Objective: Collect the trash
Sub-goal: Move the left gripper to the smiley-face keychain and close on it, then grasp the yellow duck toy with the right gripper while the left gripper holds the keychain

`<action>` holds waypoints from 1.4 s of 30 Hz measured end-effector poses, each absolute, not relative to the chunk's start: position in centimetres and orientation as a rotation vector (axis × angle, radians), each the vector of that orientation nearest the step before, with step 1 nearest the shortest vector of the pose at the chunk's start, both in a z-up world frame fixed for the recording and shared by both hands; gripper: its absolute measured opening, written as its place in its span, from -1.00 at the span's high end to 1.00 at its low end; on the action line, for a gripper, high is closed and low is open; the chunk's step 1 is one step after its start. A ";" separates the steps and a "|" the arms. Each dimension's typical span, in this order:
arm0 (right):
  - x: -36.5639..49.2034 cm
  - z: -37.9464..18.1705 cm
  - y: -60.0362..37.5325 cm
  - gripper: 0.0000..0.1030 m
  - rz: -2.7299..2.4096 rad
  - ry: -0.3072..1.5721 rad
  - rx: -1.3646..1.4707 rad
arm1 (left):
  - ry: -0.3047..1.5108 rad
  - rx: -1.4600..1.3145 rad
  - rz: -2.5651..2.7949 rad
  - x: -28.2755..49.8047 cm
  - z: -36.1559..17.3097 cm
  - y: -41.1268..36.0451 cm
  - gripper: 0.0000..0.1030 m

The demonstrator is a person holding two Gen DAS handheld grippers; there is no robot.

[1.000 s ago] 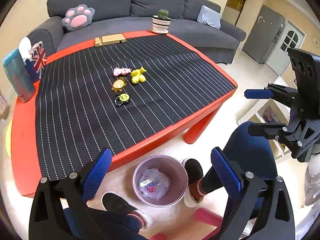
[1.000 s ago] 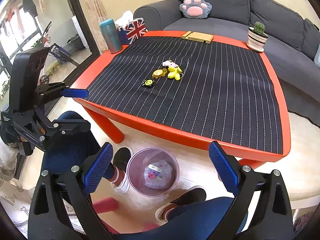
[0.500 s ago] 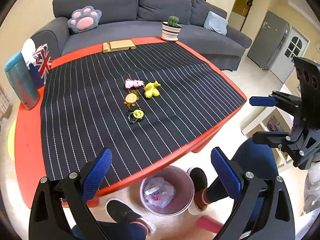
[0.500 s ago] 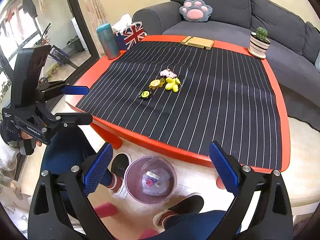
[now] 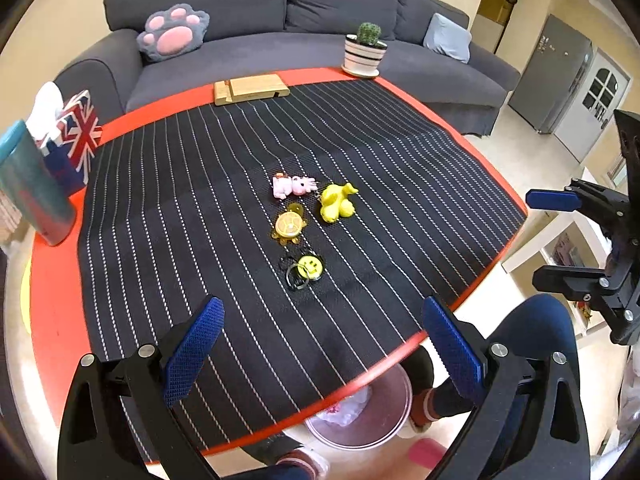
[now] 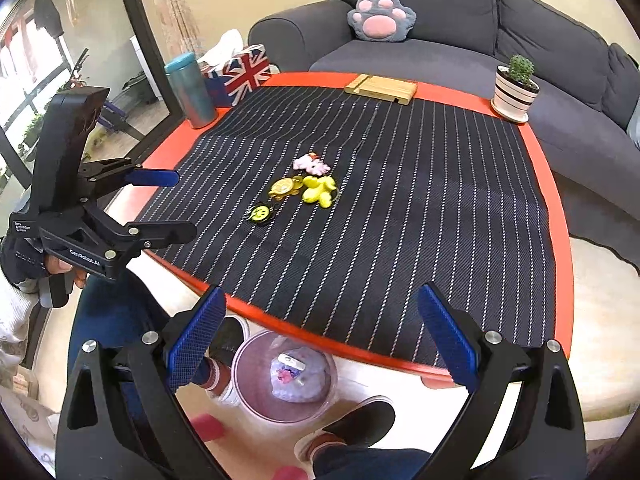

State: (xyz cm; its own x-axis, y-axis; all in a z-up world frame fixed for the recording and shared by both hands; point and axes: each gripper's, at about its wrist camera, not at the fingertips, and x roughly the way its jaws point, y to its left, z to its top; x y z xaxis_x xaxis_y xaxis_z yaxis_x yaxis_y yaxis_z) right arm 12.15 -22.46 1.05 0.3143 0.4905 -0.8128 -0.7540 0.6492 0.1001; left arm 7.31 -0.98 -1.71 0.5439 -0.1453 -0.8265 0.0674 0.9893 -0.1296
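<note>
A pink trash bin [image 6: 256, 394] with crumpled trash inside [image 6: 294, 374] stands on the floor under the table's near edge; it also shows in the left wrist view [image 5: 384, 420]. On the striped mat lie a pink toy [image 5: 294, 186], a yellow duck [image 5: 337, 203], a turtle charm [image 5: 289, 225] and a smiley keyring [image 5: 308, 269]. My left gripper [image 5: 320, 344] is open and empty above the mat's near edge. My right gripper [image 6: 322, 336] is open and empty above the table edge and bin. Each gripper shows in the other's view, the left one [image 6: 158, 204] and the right one [image 5: 556, 236].
A red table [image 5: 52, 280] carries a teal tumbler [image 5: 30, 188], a Union Jack tissue box [image 5: 74, 140], a wooden stand [image 5: 250, 89] and a potted cactus [image 5: 365, 50]. A grey sofa [image 5: 280, 12] stands behind. The person's legs and shoes [image 6: 352, 420] are beside the bin.
Both grippers have risen and moved forward over the table. The bin has slid toward the bottom of both views and is partly hidden by the table edge in the left view.
</note>
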 end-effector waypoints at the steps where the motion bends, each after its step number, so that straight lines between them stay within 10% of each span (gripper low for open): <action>1: 12.4 0.9 -22.4 -0.84 0.836 0.941 -0.323 | 0.995 -0.080 -0.123 7.8 -2.0 -0.9 -0.85; 18: 15.1 -0.3 -22.3 -0.84 0.806 0.975 -0.301 | 1.087 -0.048 -0.069 12.8 -6.6 -0.9 -0.83; 33: 15.5 -0.5 -22.4 -0.84 0.802 0.980 -0.302 | 1.097 -0.012 -0.064 12.5 -7.5 -1.5 0.48; 42: 15.8 -0.7 -21.4 -0.84 0.806 0.973 -0.310 | 1.090 -0.027 -0.072 12.4 -7.2 -0.8 0.52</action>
State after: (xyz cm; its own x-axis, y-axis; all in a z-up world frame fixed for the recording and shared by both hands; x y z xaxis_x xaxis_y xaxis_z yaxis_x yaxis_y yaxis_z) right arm 15.84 -21.42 -0.71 0.3086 0.4663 -0.8291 -0.7279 0.6768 0.1098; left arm 12.35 -0.79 -7.16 0.4606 -0.0721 -0.8847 0.0455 0.9973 -0.0576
